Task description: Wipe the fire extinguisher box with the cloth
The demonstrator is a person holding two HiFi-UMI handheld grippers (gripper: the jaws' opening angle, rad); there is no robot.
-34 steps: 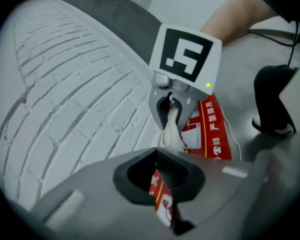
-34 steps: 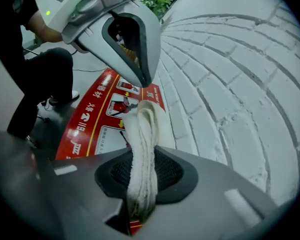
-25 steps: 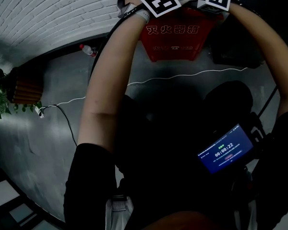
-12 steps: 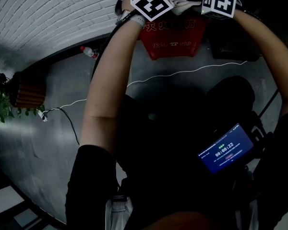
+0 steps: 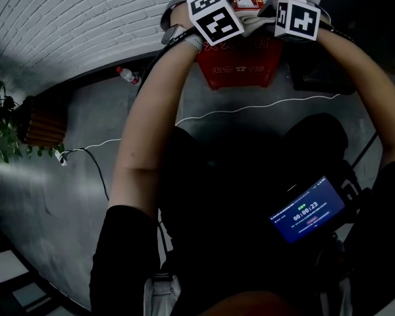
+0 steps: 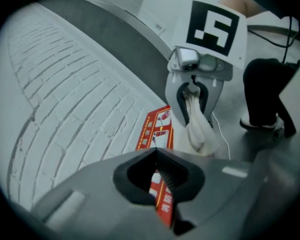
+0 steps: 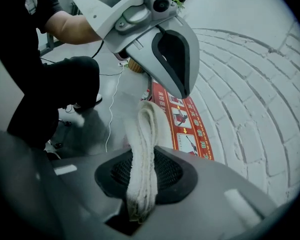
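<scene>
The red fire extinguisher box [image 5: 240,61] stands on the floor against the white brick wall; its top face with pictograms [image 7: 187,126] lies just beyond both grippers. My right gripper [image 7: 140,159] is shut on a folded white cloth [image 7: 145,134], which hangs over the box top. In the left gripper view the right gripper [image 6: 195,96] holds the cloth [image 6: 200,129] beside the box [image 6: 157,131]. My left gripper [image 6: 157,156] is shut with nothing in it, close to the right one. In the head view both grippers' marker cubes cover the jaws.
A white brick wall [image 5: 72,18] runs behind the box. A plastic bottle [image 5: 126,76] lies at its foot. A white cable [image 5: 250,107] crosses the grey floor. A plant [image 5: 3,120] and wooden planter [image 5: 39,120] stand left. A dark case [image 5: 322,71] sits right of the box.
The head view has tilted up, so the box top now shows. Both grippers stay together over the box, with the cloth held all the while.
</scene>
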